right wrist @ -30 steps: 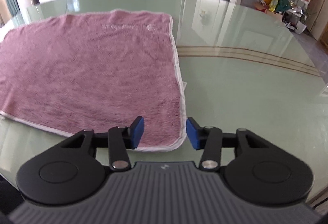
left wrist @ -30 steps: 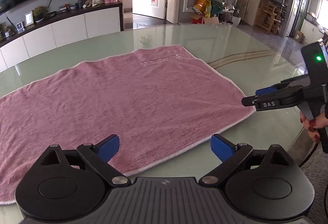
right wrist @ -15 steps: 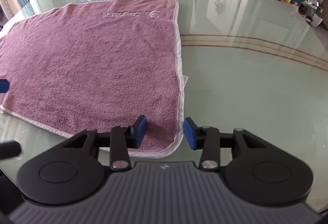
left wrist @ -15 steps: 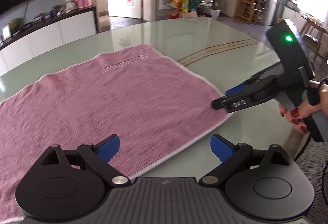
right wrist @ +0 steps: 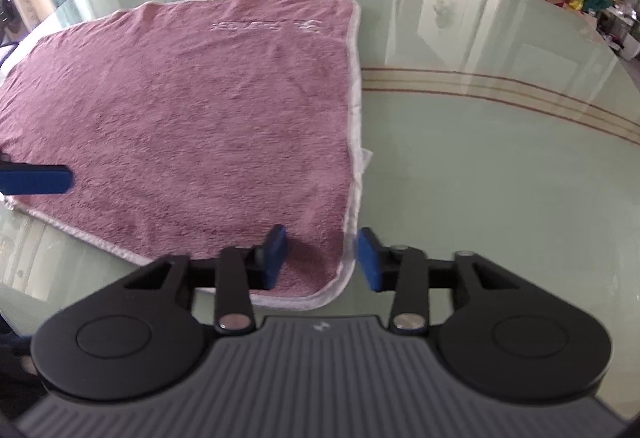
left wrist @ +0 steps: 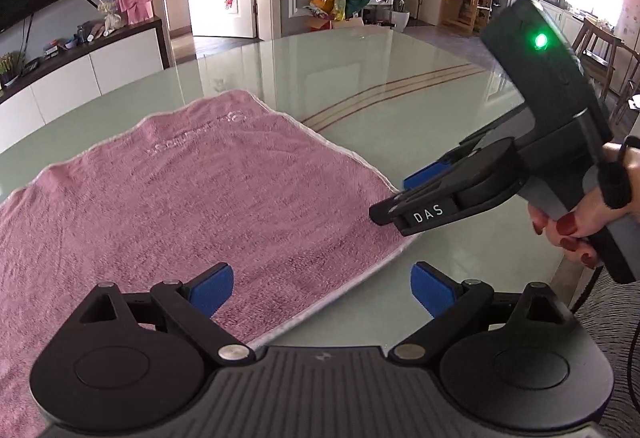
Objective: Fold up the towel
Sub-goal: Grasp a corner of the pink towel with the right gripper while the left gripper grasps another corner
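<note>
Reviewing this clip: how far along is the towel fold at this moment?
Done: nothing folded; the pink towel lies flat on the glass table. In hand: the right gripper, open, straddles the towel's near corner; the left gripper, open, is over the near edge. Left: grasping and every fold.

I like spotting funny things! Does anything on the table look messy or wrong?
Only small things: the pink towel lies spread out but slightly rumpled along its far edge, and a white tag pokes out at its right edge. Nothing looks spilled or damaged.
</note>
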### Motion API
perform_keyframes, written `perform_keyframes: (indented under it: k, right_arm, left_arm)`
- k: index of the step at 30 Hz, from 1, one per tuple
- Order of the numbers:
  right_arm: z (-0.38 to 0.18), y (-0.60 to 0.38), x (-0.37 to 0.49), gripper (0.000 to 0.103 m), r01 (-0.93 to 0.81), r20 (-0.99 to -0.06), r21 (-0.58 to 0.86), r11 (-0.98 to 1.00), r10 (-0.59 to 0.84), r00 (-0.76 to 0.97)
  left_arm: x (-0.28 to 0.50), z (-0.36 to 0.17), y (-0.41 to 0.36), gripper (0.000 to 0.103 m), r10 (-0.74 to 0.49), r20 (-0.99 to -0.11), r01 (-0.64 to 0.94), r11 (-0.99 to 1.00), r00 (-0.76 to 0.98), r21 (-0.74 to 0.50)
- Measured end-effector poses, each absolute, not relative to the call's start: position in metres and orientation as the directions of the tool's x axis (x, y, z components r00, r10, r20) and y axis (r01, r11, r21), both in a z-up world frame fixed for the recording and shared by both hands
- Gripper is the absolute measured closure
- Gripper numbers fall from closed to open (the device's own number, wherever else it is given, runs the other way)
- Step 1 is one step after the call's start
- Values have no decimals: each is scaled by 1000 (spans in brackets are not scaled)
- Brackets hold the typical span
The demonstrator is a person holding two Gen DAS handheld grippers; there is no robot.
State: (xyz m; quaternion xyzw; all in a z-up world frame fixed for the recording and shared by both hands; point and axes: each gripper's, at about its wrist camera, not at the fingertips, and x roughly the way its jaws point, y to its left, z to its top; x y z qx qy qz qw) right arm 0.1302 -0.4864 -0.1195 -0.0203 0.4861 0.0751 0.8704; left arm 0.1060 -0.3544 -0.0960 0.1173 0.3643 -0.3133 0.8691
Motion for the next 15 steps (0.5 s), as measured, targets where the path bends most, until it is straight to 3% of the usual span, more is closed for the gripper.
perform_keyframes:
  k: [3, 15]
  right_arm:
    - [-118, -482, 134, 94, -171, -853, 55, 984, 135, 504]
    - [-89, -495, 132, 96, -168, -825, 184, 968, 245, 509]
  left_arm:
    - [108, -102, -363, 6, -460, -708, 630, 776, 535, -28]
    - [109, -110, -386, 8, -461, -693, 618, 786, 554, -28]
